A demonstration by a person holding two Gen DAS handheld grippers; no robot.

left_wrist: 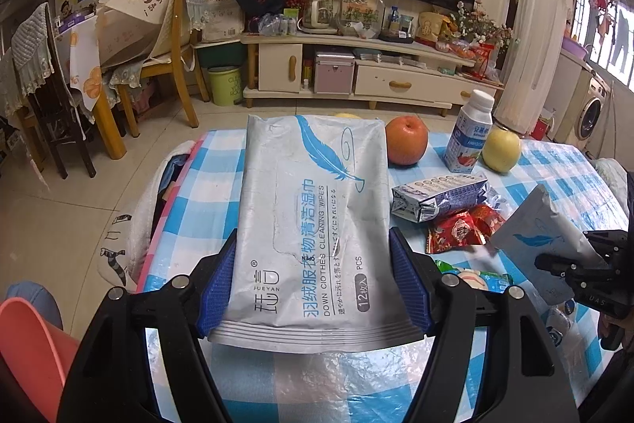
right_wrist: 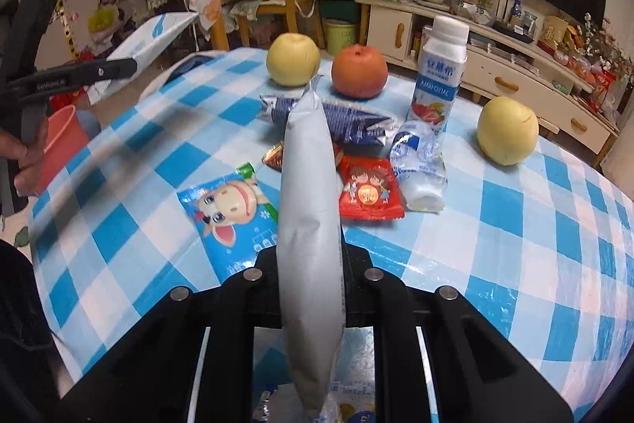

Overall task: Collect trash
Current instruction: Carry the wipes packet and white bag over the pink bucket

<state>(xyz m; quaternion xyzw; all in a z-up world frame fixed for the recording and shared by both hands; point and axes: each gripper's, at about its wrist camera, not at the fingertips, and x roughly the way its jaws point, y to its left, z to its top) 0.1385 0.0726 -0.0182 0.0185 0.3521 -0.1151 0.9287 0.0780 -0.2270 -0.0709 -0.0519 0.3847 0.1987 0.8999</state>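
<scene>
The left wrist view shows the left gripper (left_wrist: pixel 311 288) clamped across the width of a wipes pack (left_wrist: pixel 313 221) lying flat-faced to the camera, its blue pads (left_wrist: pixel 216 288) pressing both long edges. Its printed face with a blue feather is readable only here. At 3 o'clock the right gripper (left_wrist: pixel 570 264) holds a second pack (left_wrist: pixel 543 236) tilted above the checked table (left_wrist: pixel 554 161).

The right wrist view shows that second pack (right_wrist: pixel 311 248) edge-on, pinched thin between closed jaws. It alone shows two yellow apples (right_wrist: pixel 292 59) (right_wrist: pixel 507 130), a crushed bottle (right_wrist: pixel 420 161) and a cartoon wrapper (right_wrist: pixel 233 213). At 10 o'clock a hand (right_wrist: pixel 27 161) grips the left gripper (right_wrist: pixel 130 66), raised over a red bucket (right_wrist: pixel 63 141) beside the table.
</scene>
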